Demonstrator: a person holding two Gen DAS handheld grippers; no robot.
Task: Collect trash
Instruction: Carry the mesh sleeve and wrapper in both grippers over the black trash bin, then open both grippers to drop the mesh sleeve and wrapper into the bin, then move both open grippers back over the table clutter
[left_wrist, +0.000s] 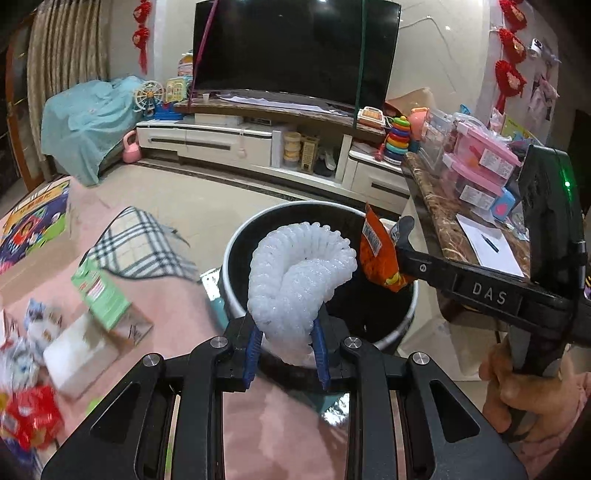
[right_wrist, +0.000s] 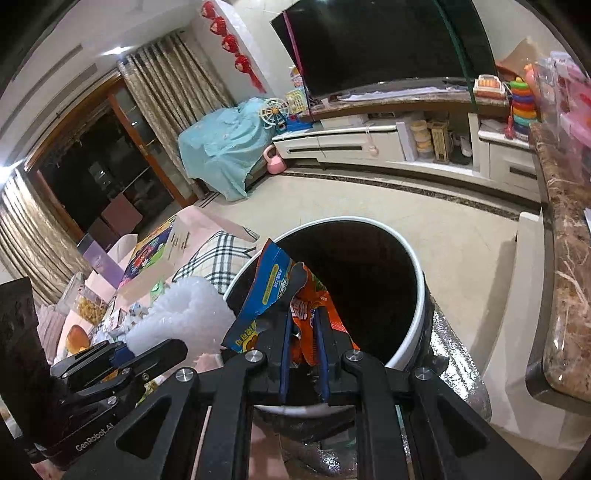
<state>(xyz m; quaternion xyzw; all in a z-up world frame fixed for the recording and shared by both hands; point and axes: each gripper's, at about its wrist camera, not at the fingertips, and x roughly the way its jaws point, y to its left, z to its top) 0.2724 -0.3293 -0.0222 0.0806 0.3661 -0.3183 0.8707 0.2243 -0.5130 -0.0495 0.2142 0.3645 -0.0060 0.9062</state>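
Observation:
My left gripper (left_wrist: 286, 341) is shut on a white foam fruit net (left_wrist: 299, 273) and holds it over the near rim of a round white trash bin (left_wrist: 240, 236) with a dark inside. My right gripper (right_wrist: 304, 332) is shut on an orange and blue snack wrapper (right_wrist: 275, 291) and holds it over the same bin (right_wrist: 417, 291). In the left wrist view the right gripper (left_wrist: 400, 236) reaches in from the right with the wrapper (left_wrist: 378, 254) above the bin's right side. The foam net (right_wrist: 184, 317) and the left gripper (right_wrist: 125, 356) show at lower left in the right wrist view.
More trash lies on the pink surface at left: a green carton (left_wrist: 101, 291), a white box (left_wrist: 79, 354), red wrappers (left_wrist: 31, 417), a plaid cloth (left_wrist: 142, 243). A marble-topped table (left_wrist: 443, 218) with pink boxes stands right of the bin. A TV stand (left_wrist: 240, 140) is beyond.

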